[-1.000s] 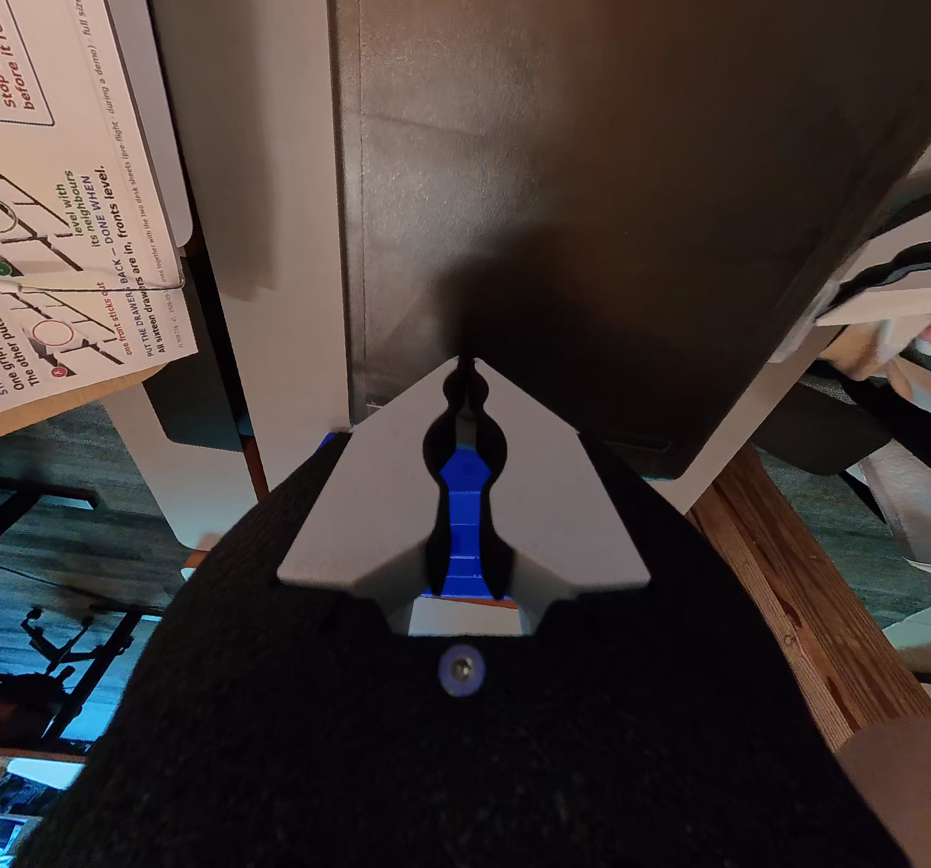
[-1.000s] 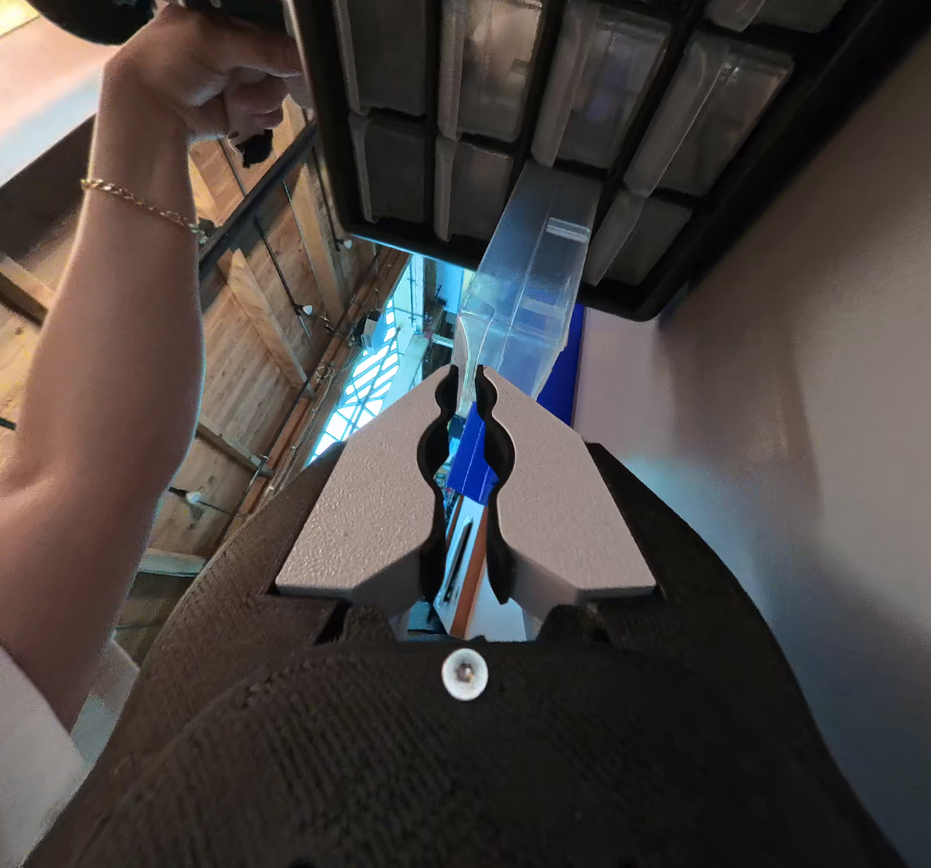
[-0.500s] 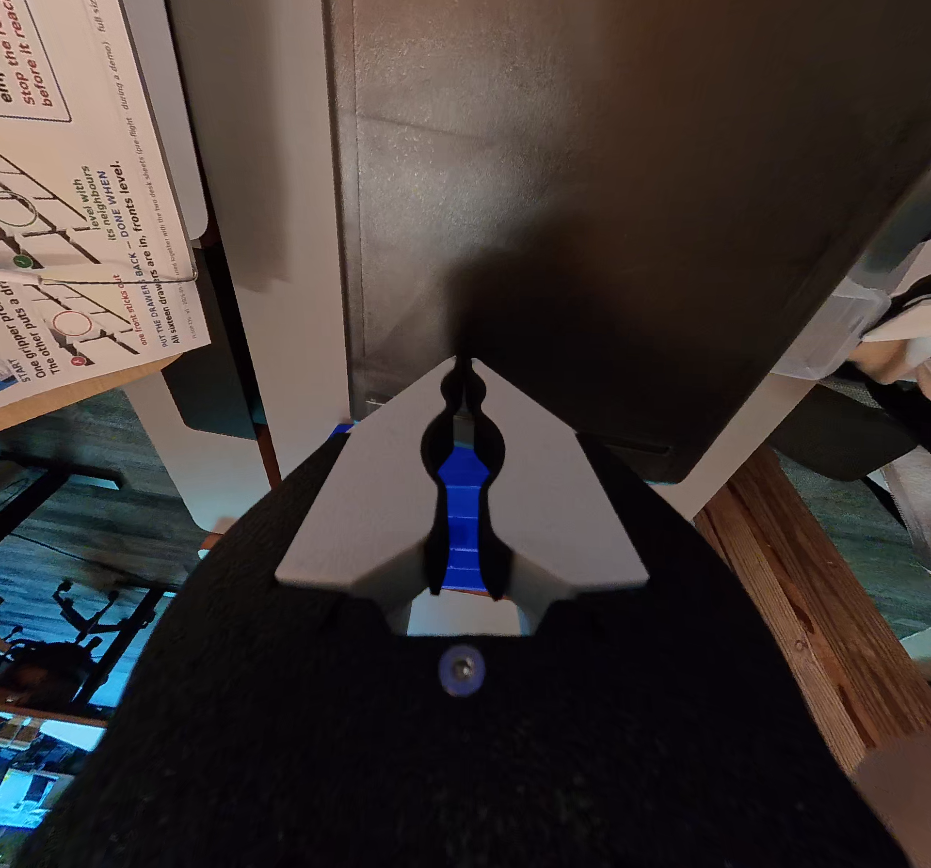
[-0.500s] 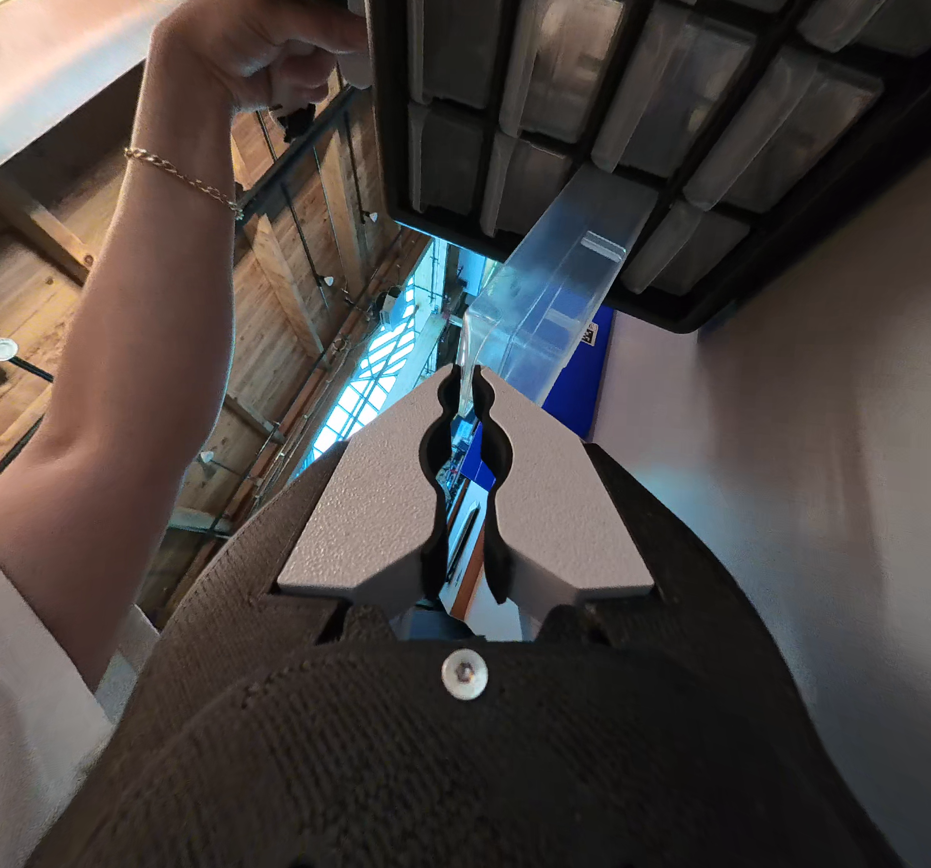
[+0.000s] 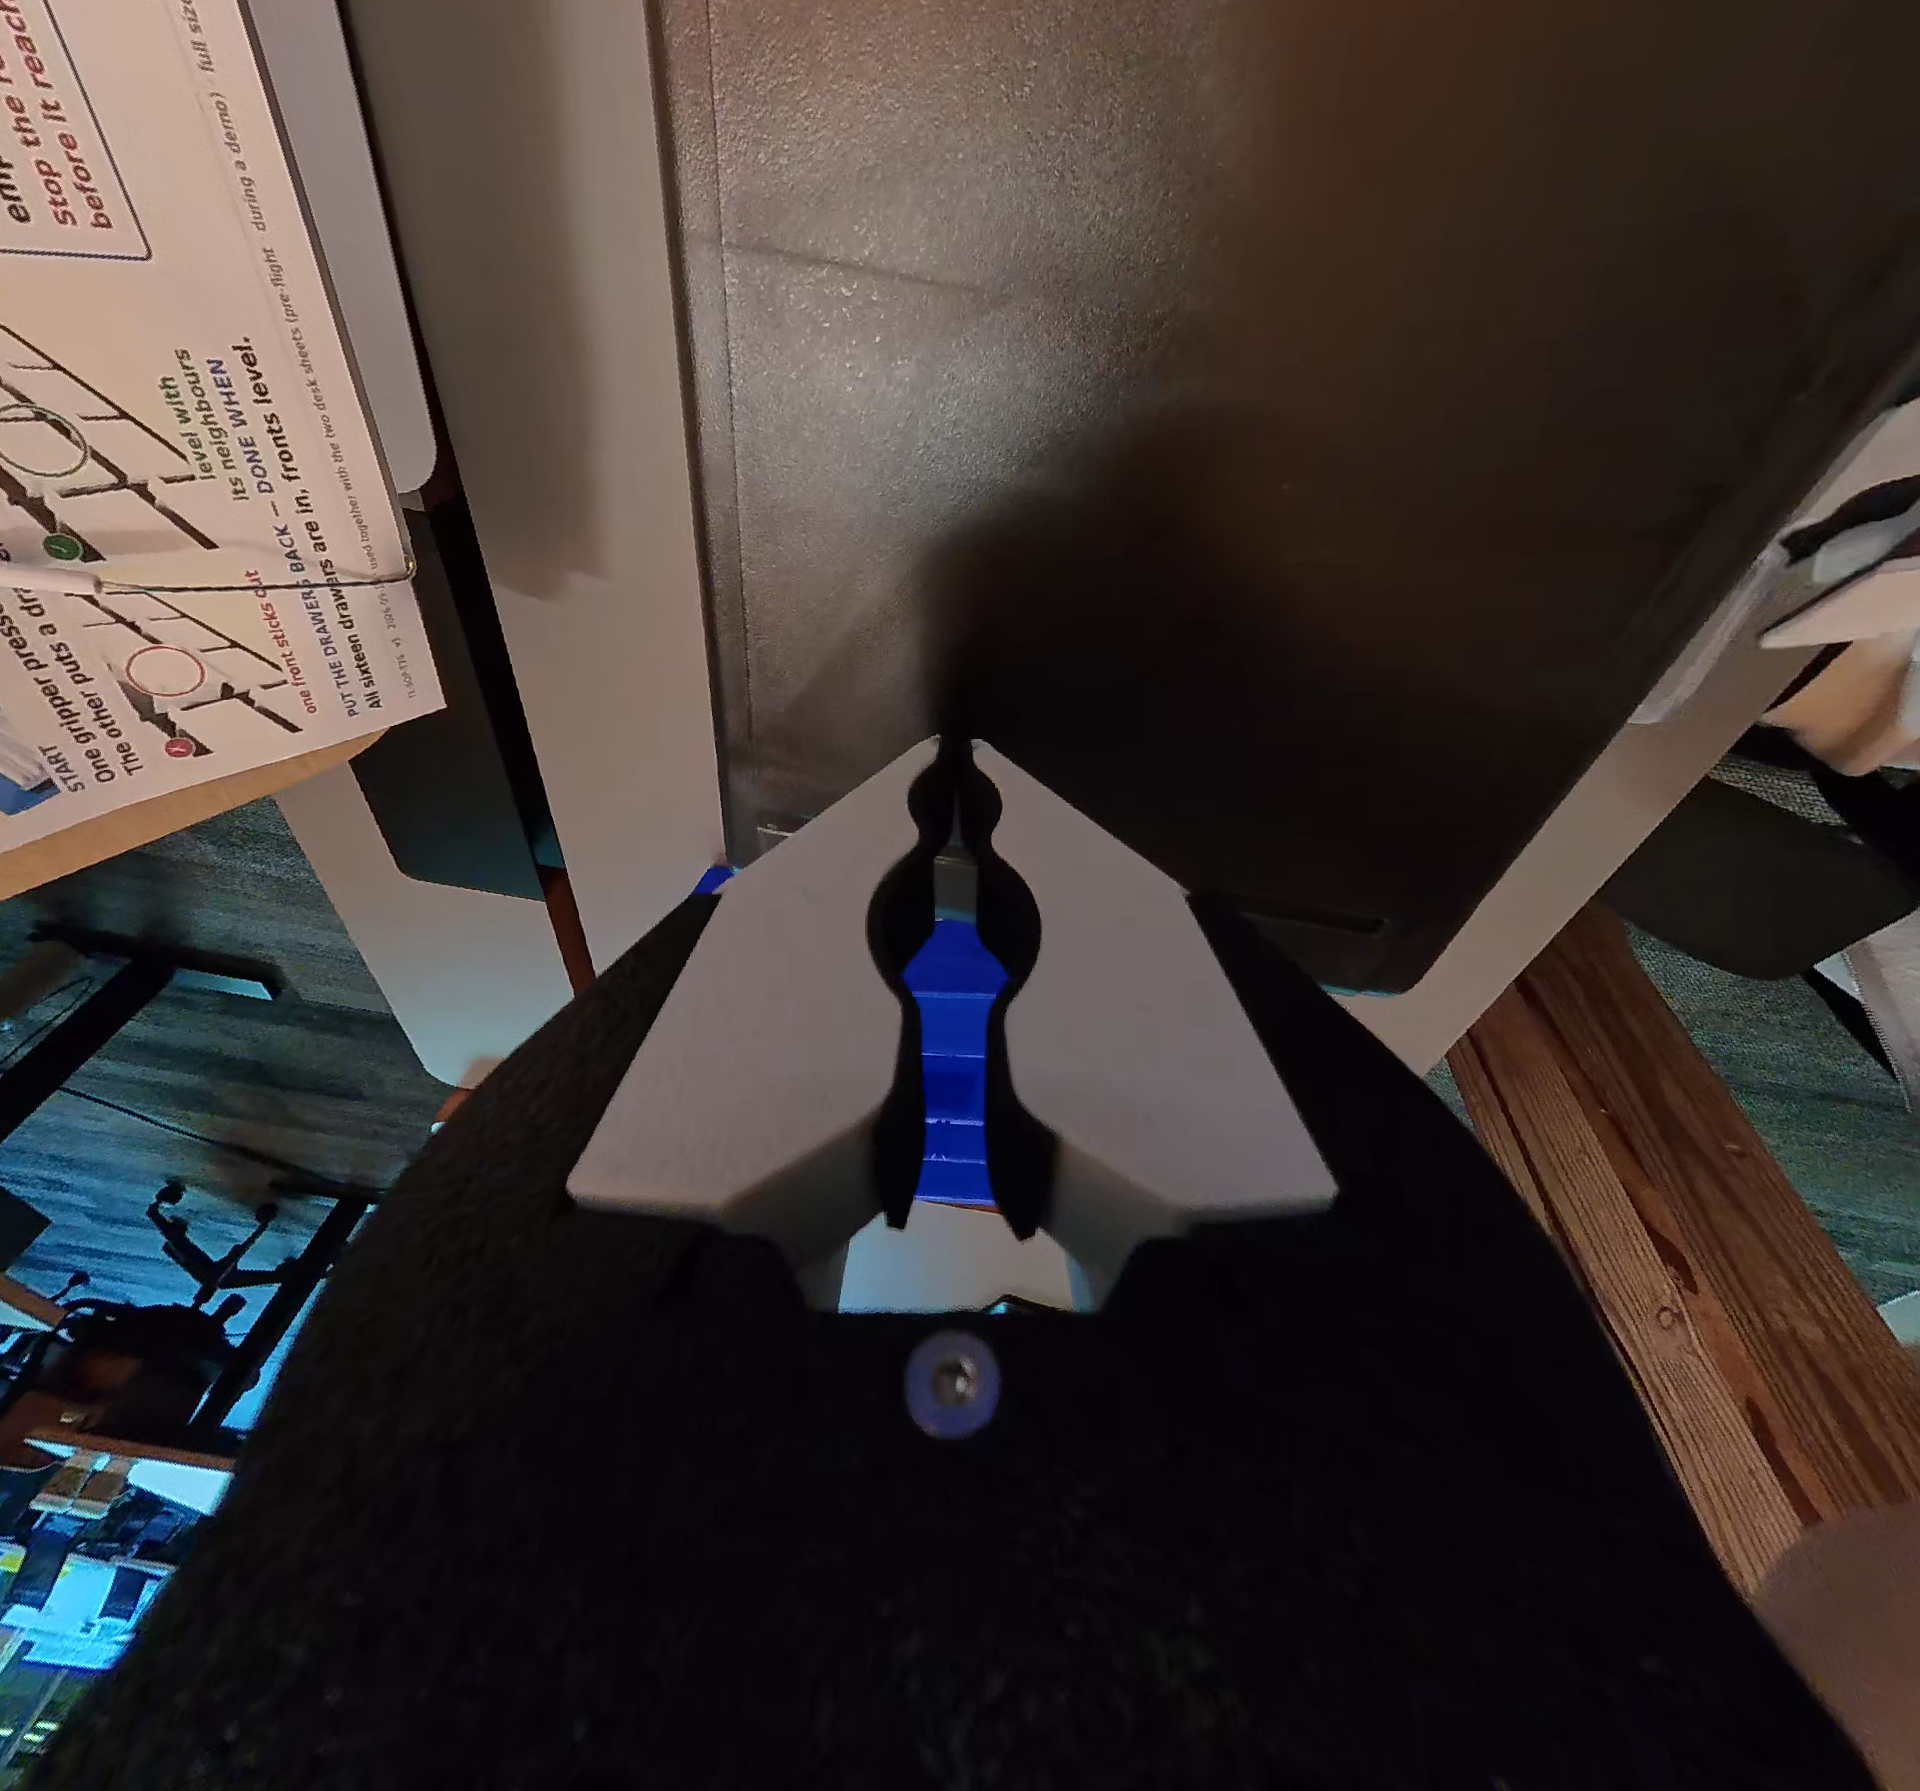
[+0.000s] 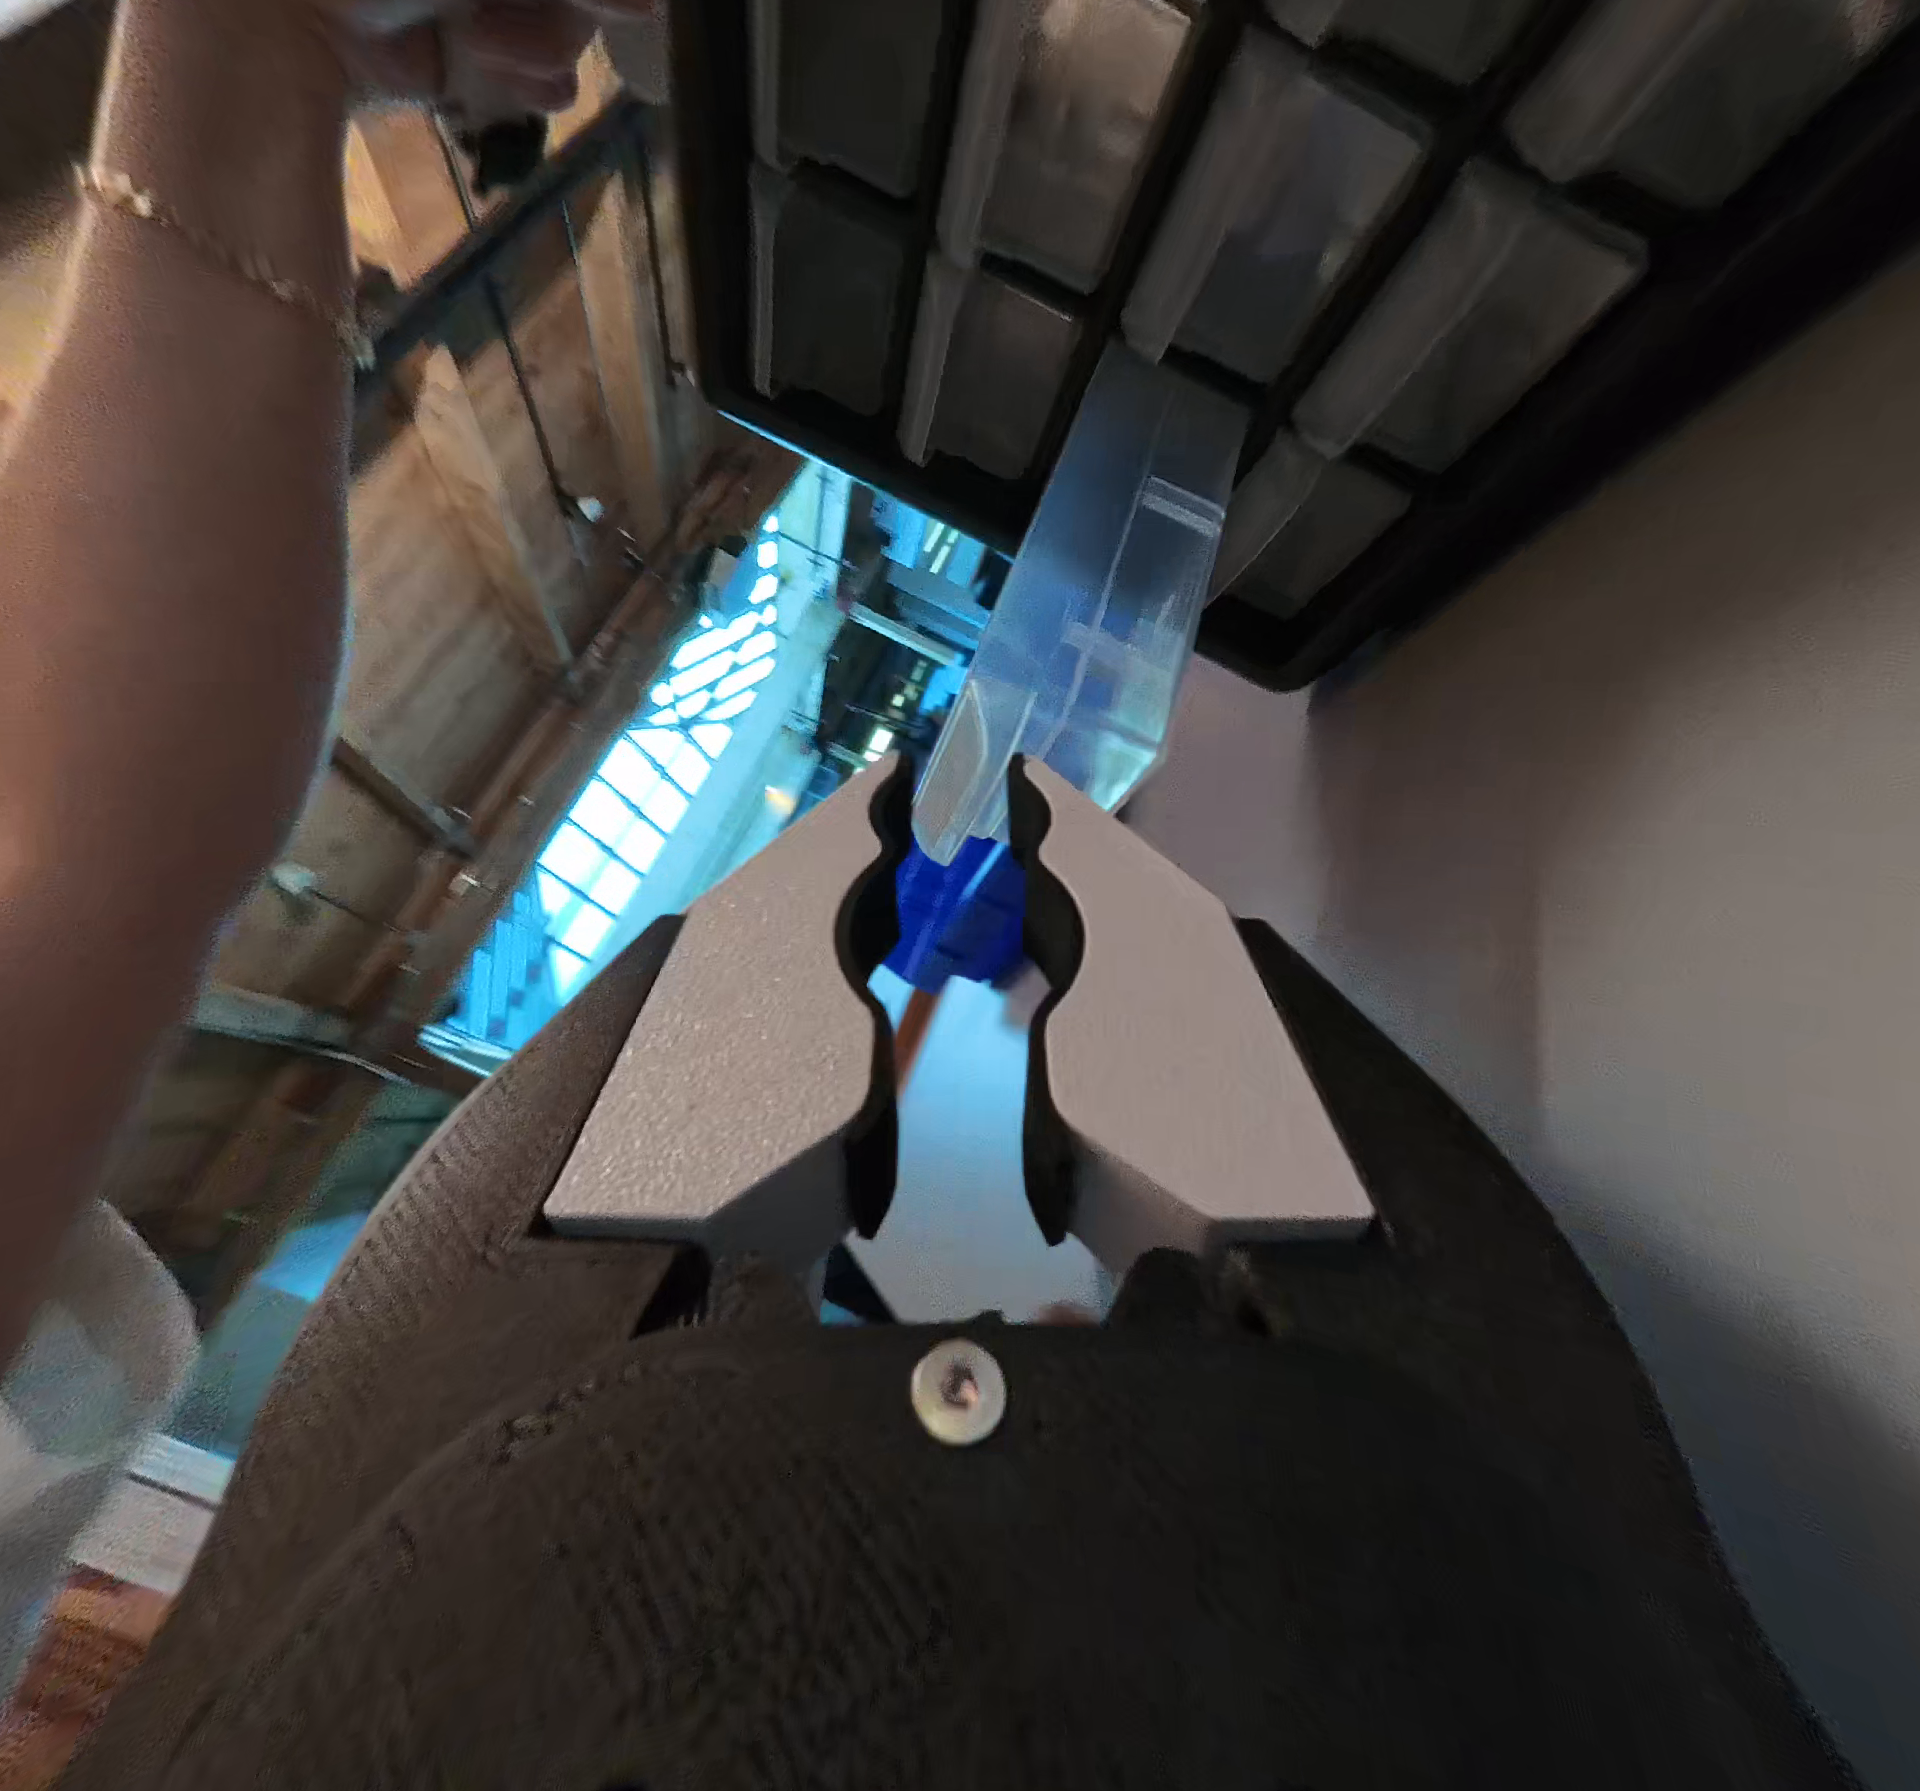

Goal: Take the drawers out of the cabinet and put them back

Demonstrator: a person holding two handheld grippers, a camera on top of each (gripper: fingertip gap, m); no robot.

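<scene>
The black cabinet holds several clear drawers. One clear drawer in its edge row sticks partly out toward me. My right gripper is open, its jaws standing apart on either side of that drawer's front lip. In the left wrist view my left gripper is shut on nothing, with its tips pressed against the cabinet's plain black outer wall. The drawer fronts are hidden from that view.
A person's arm reaches to the cabinet's far side. The cabinet stands on a white surface. A printed sheet lies at the left. A wooden edge runs at the right. A blue piece lies below the drawer.
My right gripper's jaws have spread apart from the drawer's front lip, which they held shut before. The drawer sits a little farther into the cabinet. The left gripper stays pressed on the cabinet.
</scene>
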